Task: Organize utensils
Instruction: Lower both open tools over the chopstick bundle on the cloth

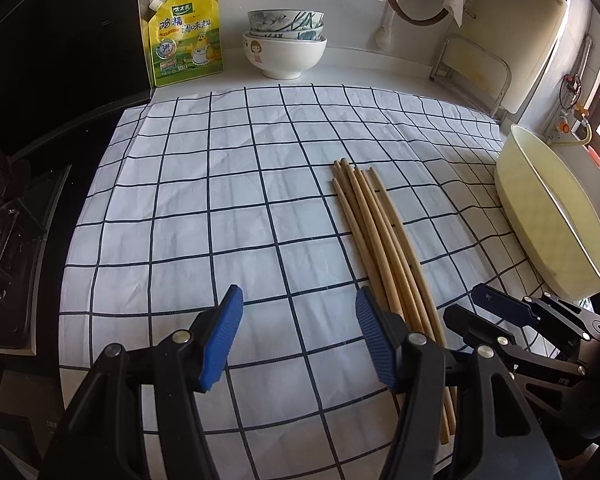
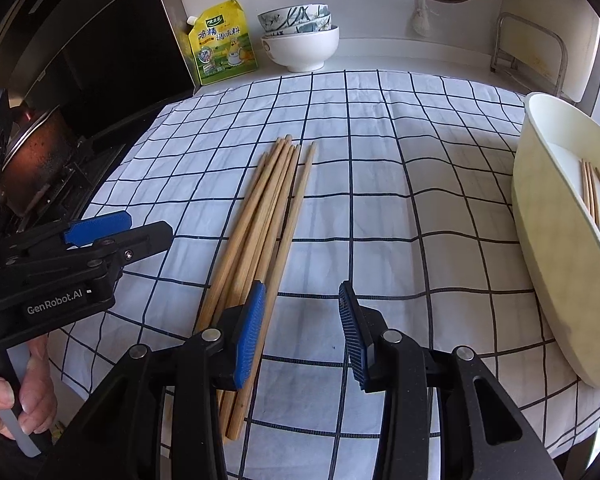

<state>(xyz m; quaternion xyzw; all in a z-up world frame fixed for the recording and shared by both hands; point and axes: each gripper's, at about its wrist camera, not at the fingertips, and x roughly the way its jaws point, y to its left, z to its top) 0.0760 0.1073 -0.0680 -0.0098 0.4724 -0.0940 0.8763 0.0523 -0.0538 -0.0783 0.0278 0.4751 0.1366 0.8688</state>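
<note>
Right wrist: chopsticks point(image 2: 260, 216) just left of right gripper point(image 2: 302, 332), jaws apart.

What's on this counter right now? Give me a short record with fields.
Surface: checked cloth over a white counter
Loose utensils: bundle of wooden chopsticks on the cloth
Container: oval cream tub at the right, a few chopsticks inside
Back wall: yellow seasoning pouch, stacked bowls
Left gripper: open, empty
Right gripper: open, empty
</note>
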